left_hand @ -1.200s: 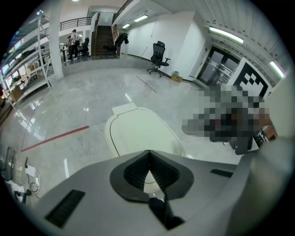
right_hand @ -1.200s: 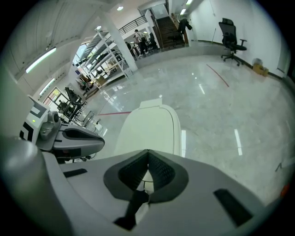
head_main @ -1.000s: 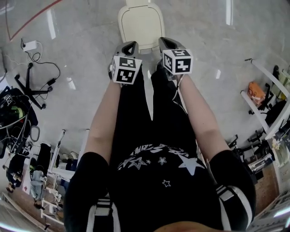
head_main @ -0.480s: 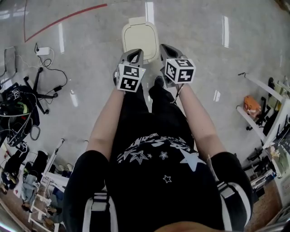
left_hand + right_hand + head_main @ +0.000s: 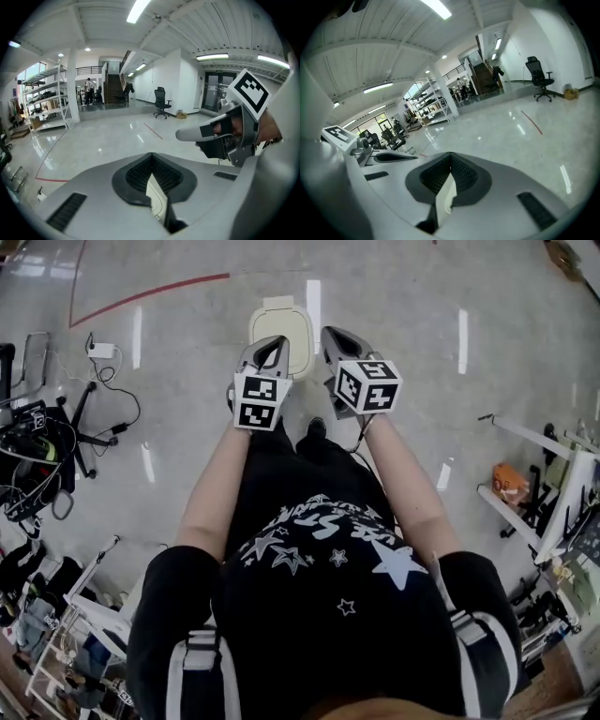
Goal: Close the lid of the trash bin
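Observation:
The trash bin [image 5: 279, 326] stands on the grey floor ahead of me, its cream lid lying flat over the top. Both grippers hang in the air above its near edge, well off the lid. My left gripper [image 5: 272, 346] overlaps the bin's near left part and my right gripper [image 5: 334, 337] is just right of it. Each one's jaws meet at the tips with nothing held. Through the slit of the left gripper [image 5: 151, 158] a strip of the cream bin [image 5: 155, 200] shows, and likewise the bin [image 5: 445, 200] under the right gripper [image 5: 451, 157].
A red floor line [image 5: 150, 292] curves behind the bin. A power strip with cables [image 5: 99, 351], a chair base [image 5: 77, 420] and piled gear lie at the left. White racks [image 5: 530, 442] stand at the right. My feet [image 5: 317, 427] are just short of the bin.
The bin now looks smaller and farther than a second ago, so the view has drawn back from it. Both grippers stayed side by side and shut.

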`<action>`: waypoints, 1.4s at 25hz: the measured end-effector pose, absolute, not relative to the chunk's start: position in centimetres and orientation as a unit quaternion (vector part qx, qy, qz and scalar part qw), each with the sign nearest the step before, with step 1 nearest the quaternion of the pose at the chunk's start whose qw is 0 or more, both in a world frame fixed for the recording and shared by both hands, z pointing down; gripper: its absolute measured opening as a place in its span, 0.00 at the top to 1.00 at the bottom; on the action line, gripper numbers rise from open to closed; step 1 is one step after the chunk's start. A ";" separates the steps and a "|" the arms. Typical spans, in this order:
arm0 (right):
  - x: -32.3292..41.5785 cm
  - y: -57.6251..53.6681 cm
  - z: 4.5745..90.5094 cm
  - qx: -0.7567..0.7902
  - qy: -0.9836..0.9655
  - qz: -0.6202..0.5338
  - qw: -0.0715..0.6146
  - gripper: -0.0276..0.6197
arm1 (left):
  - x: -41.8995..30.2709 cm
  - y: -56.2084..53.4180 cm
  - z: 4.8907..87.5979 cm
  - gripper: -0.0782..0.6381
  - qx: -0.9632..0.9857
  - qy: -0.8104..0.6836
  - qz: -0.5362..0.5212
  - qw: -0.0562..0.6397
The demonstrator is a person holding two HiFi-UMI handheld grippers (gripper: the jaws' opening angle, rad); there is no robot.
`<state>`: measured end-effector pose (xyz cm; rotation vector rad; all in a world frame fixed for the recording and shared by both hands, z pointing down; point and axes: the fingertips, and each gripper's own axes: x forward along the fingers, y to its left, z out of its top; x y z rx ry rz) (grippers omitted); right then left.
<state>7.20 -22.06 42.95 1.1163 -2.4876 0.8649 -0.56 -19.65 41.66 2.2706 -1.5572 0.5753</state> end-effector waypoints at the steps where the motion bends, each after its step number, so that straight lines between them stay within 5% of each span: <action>1: 7.2 -22.0 42.0 0.380 -0.868 0.290 0.134 0.95 | -0.4 -19.4 40.8 0.88 0.794 -0.554 0.193 0.159; 35: 4.3 -6.6 30.9 0.343 -0.915 0.196 0.078 0.95 | -3.0 -4.3 27.0 0.88 0.795 -0.596 0.034 0.108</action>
